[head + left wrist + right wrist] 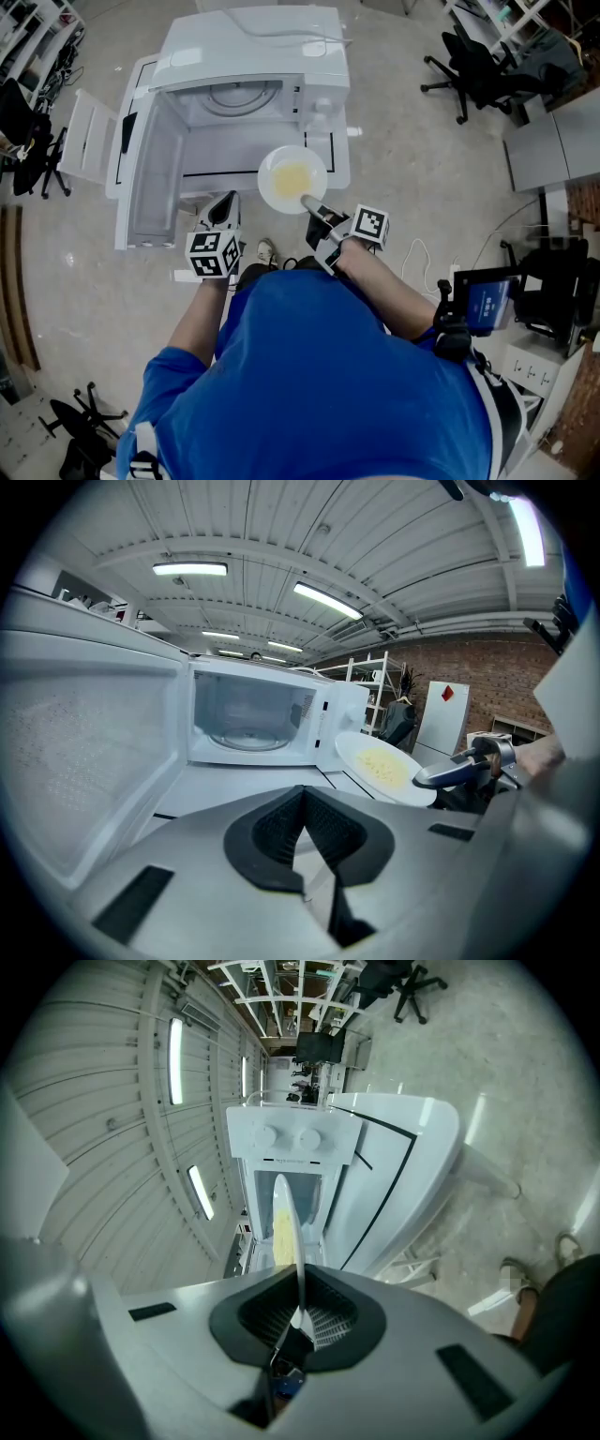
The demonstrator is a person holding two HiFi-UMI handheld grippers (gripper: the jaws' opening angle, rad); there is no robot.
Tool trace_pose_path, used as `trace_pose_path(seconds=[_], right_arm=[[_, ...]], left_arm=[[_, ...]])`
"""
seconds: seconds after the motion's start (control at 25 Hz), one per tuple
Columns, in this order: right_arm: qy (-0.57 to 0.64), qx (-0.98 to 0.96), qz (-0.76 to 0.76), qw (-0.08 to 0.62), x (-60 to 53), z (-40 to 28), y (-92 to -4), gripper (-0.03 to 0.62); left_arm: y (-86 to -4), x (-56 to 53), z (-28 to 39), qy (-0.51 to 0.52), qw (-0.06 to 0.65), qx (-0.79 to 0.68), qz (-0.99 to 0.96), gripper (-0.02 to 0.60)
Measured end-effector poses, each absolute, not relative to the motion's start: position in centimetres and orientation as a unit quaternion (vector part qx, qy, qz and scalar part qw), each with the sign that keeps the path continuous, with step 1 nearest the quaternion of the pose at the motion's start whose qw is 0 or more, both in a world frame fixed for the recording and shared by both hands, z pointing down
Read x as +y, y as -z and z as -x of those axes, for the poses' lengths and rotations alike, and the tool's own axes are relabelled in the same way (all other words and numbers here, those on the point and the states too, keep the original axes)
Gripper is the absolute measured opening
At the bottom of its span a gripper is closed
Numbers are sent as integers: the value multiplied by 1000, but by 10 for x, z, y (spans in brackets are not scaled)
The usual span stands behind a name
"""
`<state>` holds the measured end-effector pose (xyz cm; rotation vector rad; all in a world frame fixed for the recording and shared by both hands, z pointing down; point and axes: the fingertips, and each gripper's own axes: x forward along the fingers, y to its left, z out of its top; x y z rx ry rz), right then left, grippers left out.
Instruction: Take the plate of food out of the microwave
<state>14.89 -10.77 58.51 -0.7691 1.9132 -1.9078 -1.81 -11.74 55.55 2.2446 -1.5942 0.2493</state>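
Note:
The white plate (292,176) carries yellow food and hangs level just outside the open microwave (246,58), over the white table (336,155). My right gripper (309,202) is shut on the plate's near rim. In the right gripper view the plate (284,1218) stands edge-on between the pads of the right gripper (298,1277). My left gripper (225,214) hovers at the table's front edge, left of the plate, its jaws together with nothing in them. In the left gripper view the left gripper (302,794) faces the empty microwave cavity (251,714), with the plate (382,766) at right.
The microwave door (155,178) stands swung out to the left. Office chairs (469,56) stand at the far right, and another chair (28,141) stands at the left. Black equipment with a blue screen (487,302) sits on the floor to my right.

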Motion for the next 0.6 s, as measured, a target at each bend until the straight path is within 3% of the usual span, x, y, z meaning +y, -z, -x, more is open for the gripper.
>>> trace_pose_path(seconds=[0.6], right_arm=[[673,670,270,157,-114,-146,-585,18]], left_arm=[[-556,-122,22,-88,191,-569,-795,11]])
